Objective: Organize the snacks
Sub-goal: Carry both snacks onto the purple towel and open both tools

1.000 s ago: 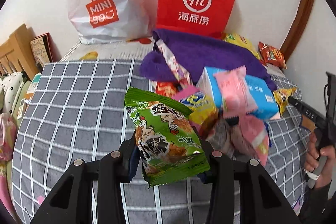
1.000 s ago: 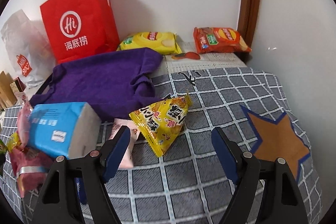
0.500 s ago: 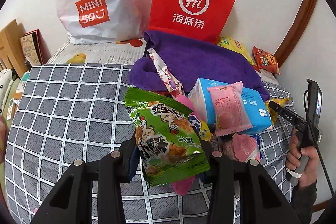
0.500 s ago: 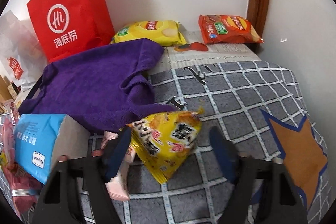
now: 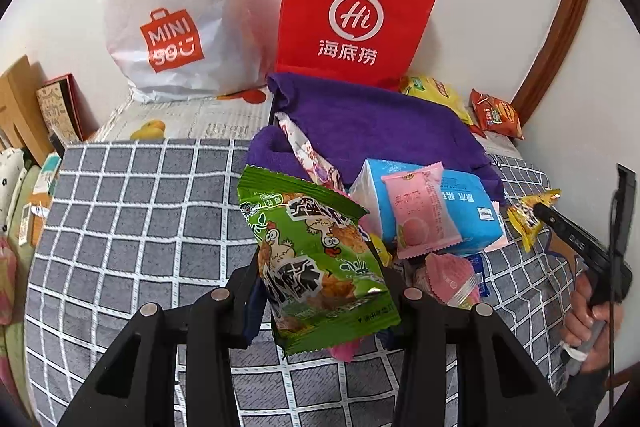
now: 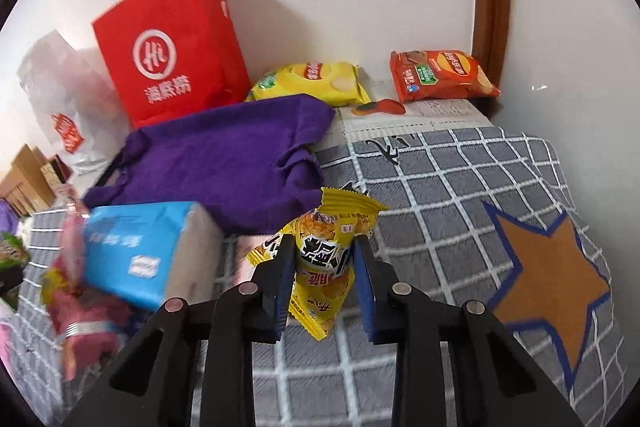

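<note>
Two grippers, both loaded up. Left gripper [image 5: 324, 291] is clamped on the green snack bag [image 5: 316, 259], holding it up off the checked blanket [image 5: 132, 211], with the snack pile just ahead and to its right: blue pack [image 5: 464, 215], pink packet [image 5: 424, 215]. Right gripper [image 6: 322, 267] has its jaws pinched on the yellow snack bag [image 6: 324, 259], which looks lifted clear of the blanket. Purple towel [image 6: 224, 155] lies just ahead-left of it, the red paper bag [image 6: 172, 47] further back against the wall. Looks like the carry stage of sorting to me. Next move probably needs picking a spot, maybe by the chip bags [image 6: 440, 75] at the far wall, and setting both down without crushing.
</note>
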Demonstrator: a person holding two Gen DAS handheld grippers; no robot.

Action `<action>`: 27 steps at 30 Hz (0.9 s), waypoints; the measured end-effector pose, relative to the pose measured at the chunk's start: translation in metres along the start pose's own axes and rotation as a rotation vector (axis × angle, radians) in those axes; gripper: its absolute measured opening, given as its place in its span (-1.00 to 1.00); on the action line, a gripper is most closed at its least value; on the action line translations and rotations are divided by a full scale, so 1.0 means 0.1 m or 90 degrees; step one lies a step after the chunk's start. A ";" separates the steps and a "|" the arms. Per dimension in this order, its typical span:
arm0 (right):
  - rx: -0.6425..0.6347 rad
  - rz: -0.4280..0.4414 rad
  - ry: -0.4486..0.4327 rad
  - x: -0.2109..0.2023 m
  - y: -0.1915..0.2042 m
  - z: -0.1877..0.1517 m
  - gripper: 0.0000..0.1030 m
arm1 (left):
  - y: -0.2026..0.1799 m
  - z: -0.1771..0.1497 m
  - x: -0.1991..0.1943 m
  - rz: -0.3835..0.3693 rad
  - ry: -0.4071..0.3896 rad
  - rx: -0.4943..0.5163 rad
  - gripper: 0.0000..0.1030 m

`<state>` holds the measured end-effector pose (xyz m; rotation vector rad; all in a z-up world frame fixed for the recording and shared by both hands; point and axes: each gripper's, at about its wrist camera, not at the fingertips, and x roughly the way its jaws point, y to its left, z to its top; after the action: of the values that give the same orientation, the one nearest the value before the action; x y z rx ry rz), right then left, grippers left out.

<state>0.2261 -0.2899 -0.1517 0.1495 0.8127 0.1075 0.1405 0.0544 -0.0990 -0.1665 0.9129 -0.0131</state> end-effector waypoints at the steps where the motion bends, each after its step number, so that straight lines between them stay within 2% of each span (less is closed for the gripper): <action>1: 0.003 0.005 -0.002 -0.08 0.02 -0.02 -0.44 | 0.00 0.03 -0.02 -0.003 -0.001 0.003 -0.21; 6: 0.005 -0.005 -0.015 -0.41 0.17 -0.08 -0.44 | -0.06 0.12 -0.08 -0.024 -0.005 0.020 -0.21; 10: -0.007 -0.017 -0.024 -0.59 0.33 -0.06 -0.44 | -0.21 0.26 -0.11 -0.071 -0.002 0.045 -0.21; 12: -0.013 -0.020 -0.031 -0.67 0.44 -0.03 -0.44 | -0.29 0.33 -0.13 -0.080 -0.004 0.055 -0.21; 16: -0.019 0.008 -0.040 -0.77 0.67 0.08 -0.44 | -0.49 0.54 -0.14 -0.107 -0.010 0.086 -0.21; 22: -0.044 0.054 -0.060 -0.77 1.05 0.42 -0.44 | -0.56 0.85 -0.12 -0.107 -0.025 0.099 -0.21; 27: -0.067 0.042 -0.077 -0.61 1.21 0.73 -0.44 | -0.50 1.14 0.04 -0.093 -0.025 0.090 -0.21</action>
<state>0.2330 -0.1864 -0.0370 0.0830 0.6800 0.2012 0.2358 0.0201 -0.0265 -0.1010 0.8566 -0.2092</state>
